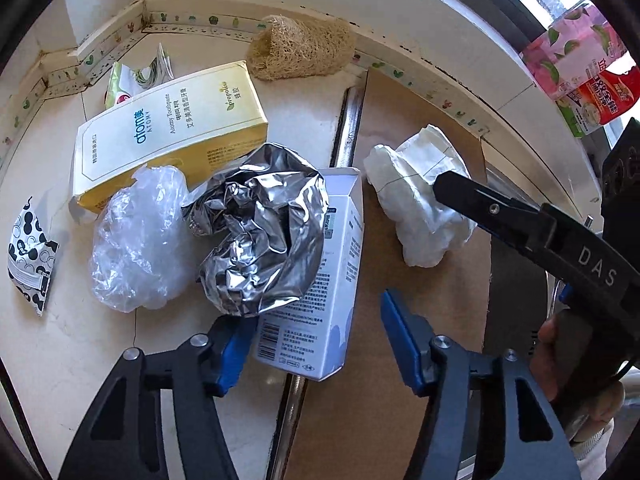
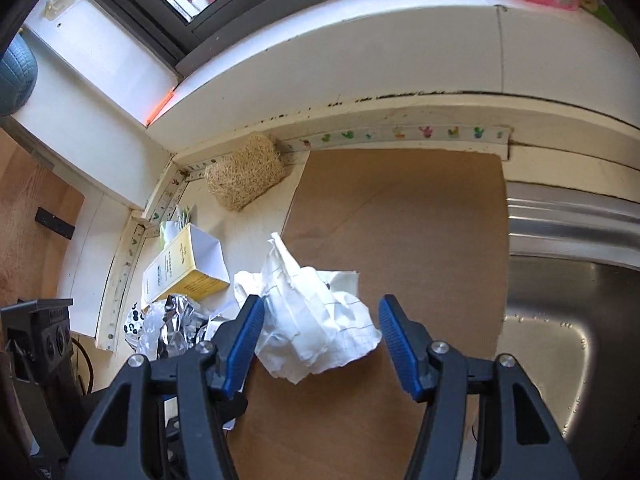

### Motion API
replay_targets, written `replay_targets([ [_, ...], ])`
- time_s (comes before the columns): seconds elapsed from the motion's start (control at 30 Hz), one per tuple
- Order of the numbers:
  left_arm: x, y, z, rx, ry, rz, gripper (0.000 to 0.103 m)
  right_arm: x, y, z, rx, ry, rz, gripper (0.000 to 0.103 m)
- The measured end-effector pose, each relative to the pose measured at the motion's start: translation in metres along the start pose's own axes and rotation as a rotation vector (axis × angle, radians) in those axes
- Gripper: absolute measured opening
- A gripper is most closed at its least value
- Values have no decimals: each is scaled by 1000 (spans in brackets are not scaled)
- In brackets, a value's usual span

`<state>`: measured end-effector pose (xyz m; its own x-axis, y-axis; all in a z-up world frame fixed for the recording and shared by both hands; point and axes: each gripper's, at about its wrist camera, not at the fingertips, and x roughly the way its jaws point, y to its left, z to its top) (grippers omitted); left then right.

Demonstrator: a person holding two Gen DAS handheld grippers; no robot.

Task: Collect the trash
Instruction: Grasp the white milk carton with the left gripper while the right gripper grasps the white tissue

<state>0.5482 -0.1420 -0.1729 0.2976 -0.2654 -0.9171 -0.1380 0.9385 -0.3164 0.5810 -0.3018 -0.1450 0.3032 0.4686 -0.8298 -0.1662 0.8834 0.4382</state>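
Note:
Trash lies on a white counter. A crumpled white paper [image 1: 420, 200] [image 2: 316, 328] sits on a brown board [image 1: 384, 360] [image 2: 400, 220]. My right gripper [image 2: 320, 332] is open, with the paper between its blue fingers [image 2: 246, 340]; its black finger [image 1: 472, 196] shows in the left wrist view. My left gripper [image 1: 316, 332] is open around a white and blue carton [image 1: 320, 300]. Crumpled foil [image 1: 260, 228] [image 2: 176, 328], a clear plastic bag [image 1: 136, 240] and a yellow toothpaste box [image 1: 172, 128] [image 2: 180, 268] lie to the left.
A loofah sponge [image 1: 300, 48] [image 2: 246, 172] rests against the back wall. A black and white sachet [image 1: 30, 256] lies far left, a green wrapper [image 1: 124, 84] behind the box. A steel sink [image 2: 568, 320] is at right. Pink packets [image 1: 580, 60] sit on the sill.

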Motion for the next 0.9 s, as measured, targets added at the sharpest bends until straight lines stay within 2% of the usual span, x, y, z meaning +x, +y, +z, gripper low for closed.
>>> replay_targets([
  [0.07, -2, 5, -1, -7, 2, -12, 39, 2, 3, -2, -17, 4, 4, 60],
  [0.2, -9, 13, -4, -17, -3, -28, 38, 5, 16, -6, -72, 11, -6, 60],
  [0.23, -10, 14, -4, -15, -7, -23, 37, 6, 20, -7, -86, 17, -11, 58],
  [0.27, -13, 16, -6, -15, -11, -23, 37, 7, 24, -9, -97, 22, -12, 48],
  [0.37, -24, 22, -11, -21, -22, -31, 36, 8, 36, -14, -125, 38, -8, 43],
  [0.67, -65, 53, -45, -37, -37, -41, 36, -7, 79, -42, -176, 59, 43, 40],
  [0.9, -96, 76, -86, -20, -36, -42, 35, -16, 111, -87, -215, 101, 41, 40],
])
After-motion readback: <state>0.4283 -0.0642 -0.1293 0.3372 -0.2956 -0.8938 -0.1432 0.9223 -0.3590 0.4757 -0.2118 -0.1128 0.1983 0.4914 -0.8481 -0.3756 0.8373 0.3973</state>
